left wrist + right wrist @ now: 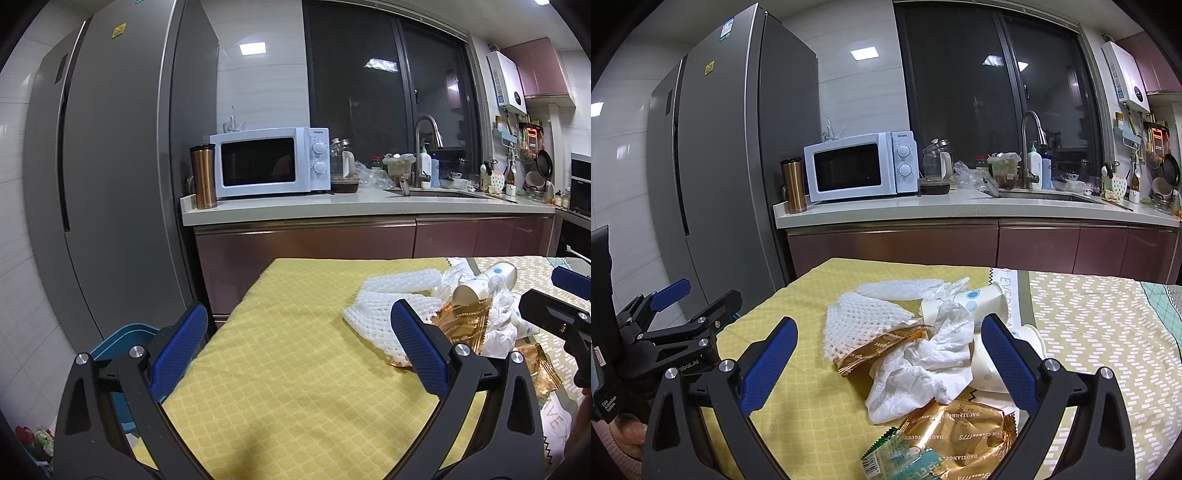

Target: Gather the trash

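Note:
A pile of trash lies on the yellow tablecloth (798, 406): white foam netting (860, 321), a crumpled white tissue (923, 365), gold snack wrappers (960, 435), a green wrapper (901, 458) and dotted paper cups (975, 301). My right gripper (886, 343) is open and empty, just above the pile, with the tissue between its fingers. My left gripper (295, 332) is open and empty over bare cloth, left of the pile; the netting (373, 314) and cups (480, 288) lie by its right finger. The right gripper (565, 295) shows at the left view's right edge.
A blue bin (125, 343) stands on the floor by the table's left edge. Behind are a grey fridge (110, 166), a counter (332, 206) with a white microwave (269, 162), a copper tumbler (203, 177) and a sink (443, 192).

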Demonstrator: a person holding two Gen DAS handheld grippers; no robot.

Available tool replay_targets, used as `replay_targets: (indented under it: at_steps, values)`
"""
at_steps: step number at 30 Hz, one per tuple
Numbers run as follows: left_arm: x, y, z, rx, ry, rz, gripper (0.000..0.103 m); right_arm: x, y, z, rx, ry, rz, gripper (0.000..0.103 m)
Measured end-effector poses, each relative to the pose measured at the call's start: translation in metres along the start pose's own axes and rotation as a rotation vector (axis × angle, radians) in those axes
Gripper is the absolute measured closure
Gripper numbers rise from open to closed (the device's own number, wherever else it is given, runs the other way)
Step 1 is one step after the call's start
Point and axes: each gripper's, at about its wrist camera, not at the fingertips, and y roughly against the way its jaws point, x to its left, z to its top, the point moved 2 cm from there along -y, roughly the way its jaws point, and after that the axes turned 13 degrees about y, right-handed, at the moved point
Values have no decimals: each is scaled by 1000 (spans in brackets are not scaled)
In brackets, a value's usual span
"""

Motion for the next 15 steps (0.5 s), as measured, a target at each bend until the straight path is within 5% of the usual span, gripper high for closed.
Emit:
replay_targets:
  at_steps: [15]
  values:
    - [-51, -22, -33, 127, -146, -200, 5, -39, -18, -19, 93, -107, 13, 14]
